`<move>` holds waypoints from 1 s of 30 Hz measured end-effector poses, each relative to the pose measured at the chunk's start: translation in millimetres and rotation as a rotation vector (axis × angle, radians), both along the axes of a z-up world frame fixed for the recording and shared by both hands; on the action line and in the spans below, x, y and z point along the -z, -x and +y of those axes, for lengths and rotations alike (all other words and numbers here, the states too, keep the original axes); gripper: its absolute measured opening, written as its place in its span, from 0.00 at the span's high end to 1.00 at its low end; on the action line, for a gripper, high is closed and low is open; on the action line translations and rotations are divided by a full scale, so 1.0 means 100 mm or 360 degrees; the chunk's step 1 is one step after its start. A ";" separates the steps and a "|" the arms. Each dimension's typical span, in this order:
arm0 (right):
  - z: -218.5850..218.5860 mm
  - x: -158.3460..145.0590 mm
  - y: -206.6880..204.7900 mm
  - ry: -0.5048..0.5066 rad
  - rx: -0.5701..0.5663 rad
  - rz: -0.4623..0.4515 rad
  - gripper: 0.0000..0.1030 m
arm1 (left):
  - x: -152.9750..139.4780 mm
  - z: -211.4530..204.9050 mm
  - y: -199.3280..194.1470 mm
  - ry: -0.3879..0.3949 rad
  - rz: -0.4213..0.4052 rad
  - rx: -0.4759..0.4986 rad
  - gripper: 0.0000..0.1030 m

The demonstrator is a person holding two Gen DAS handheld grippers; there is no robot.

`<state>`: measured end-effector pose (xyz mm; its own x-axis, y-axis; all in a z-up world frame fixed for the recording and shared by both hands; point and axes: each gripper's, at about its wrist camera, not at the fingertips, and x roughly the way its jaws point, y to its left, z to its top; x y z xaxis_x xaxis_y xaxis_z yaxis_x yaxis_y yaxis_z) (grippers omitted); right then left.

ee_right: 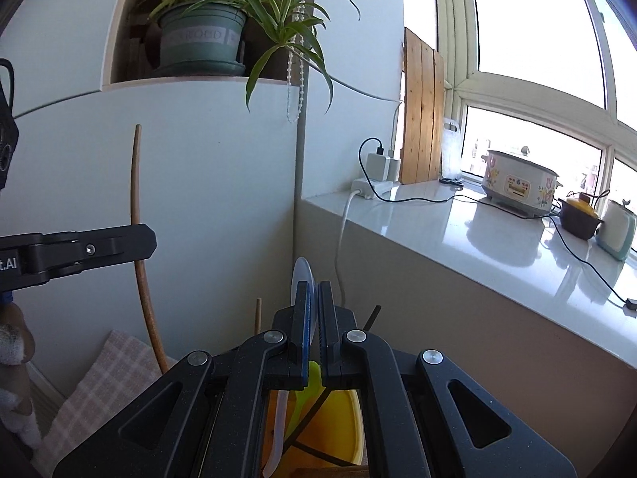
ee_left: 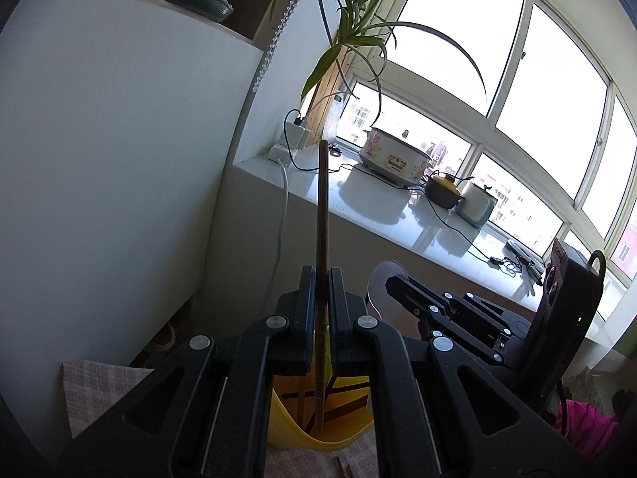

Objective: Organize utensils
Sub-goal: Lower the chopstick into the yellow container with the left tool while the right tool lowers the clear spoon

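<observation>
chopstick (ee_left: 322,215) standing in holder (ee_left: 342,434), cooker (ee_left: 394,159) on sill (ee_left: 382,207) behind

The chopstick (ee_left: 321,215) looks like dark matte wood, and the holder (ee_left: 338,398) is shiny yellow plastic. Windowsill (ee_right: 469,231) is super glossy white, cloth (ee_right: 115,374) is checked weave.

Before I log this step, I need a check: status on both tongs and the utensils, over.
Left tongs shut on chopstick, tip in yellow holder. Right tongs shut on clear spoon above holder. Nothing blocking.
</observation>
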<state>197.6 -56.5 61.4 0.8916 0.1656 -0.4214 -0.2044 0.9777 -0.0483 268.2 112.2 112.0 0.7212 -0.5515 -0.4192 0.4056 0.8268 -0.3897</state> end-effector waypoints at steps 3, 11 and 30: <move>-0.06 0.03 0.02 -0.0033 -0.0012 0.0044 0.98 | 0.04 -0.02 0.03 -0.0005 0.0009 0.0002 0.97; -0.37 0.11 0.16 -0.0165 -0.0047 0.0202 0.98 | 0.12 -0.10 0.18 -0.0104 -0.0028 -0.0027 0.97; -0.42 0.15 0.46 -0.0170 -0.0138 0.0285 0.98 | 0.23 -0.36 0.52 -0.0267 -0.0082 -0.0036 0.97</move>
<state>151.6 -98.7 46.6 0.7847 0.2906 -0.5475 -0.2841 0.9537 0.0991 216.3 76.5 89.2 0.7556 -0.4600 -0.4663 0.4018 0.8877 -0.2248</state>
